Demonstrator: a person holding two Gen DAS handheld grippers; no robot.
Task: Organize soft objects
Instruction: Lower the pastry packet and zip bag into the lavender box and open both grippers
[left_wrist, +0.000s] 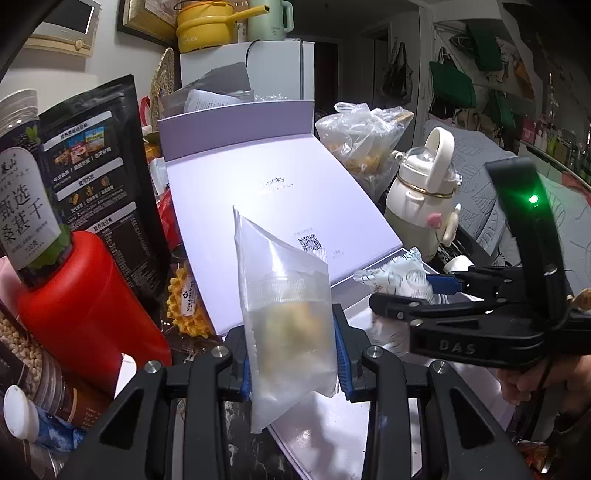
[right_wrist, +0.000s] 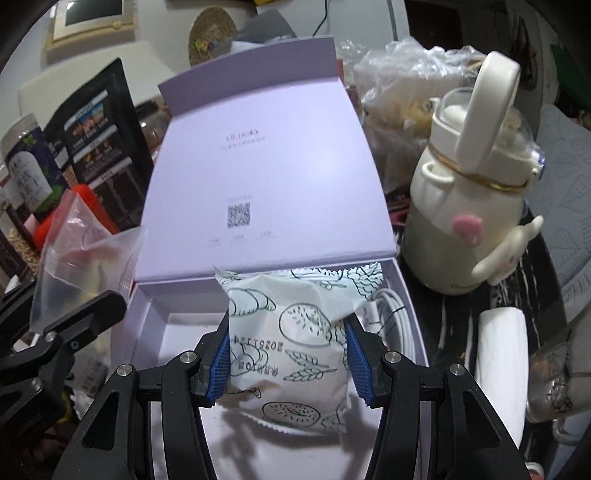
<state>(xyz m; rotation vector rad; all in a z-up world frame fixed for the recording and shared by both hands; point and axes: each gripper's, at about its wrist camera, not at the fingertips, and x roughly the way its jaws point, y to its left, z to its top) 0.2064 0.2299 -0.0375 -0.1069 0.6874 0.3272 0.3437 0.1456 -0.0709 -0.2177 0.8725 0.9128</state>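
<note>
My left gripper (left_wrist: 293, 363) is shut on a frosted zip bag (left_wrist: 286, 314) with pale yellowish contents, held upright in front of the lilac box's raised lid (left_wrist: 266, 206). My right gripper (right_wrist: 286, 354) is shut on a white bread packet (right_wrist: 291, 347) printed with green pastry drawings, and holds it over the open lilac box (right_wrist: 406, 306). A coiled white cable (right_wrist: 391, 325) lies inside the box at its right side. In the left wrist view the right gripper (left_wrist: 410, 291) comes in from the right with the packet (left_wrist: 395, 275). The zip bag (right_wrist: 81, 262) also shows at the left of the right wrist view.
A red canister (left_wrist: 92, 314), a black pouch (left_wrist: 107, 184) and a labelled jar (left_wrist: 26, 199) crowd the left. A cream flask (right_wrist: 469, 206) with a loop handle stands right of the box, a white paper roll (right_wrist: 498, 365) in front of it. Plastic bags (left_wrist: 365, 140) lie behind.
</note>
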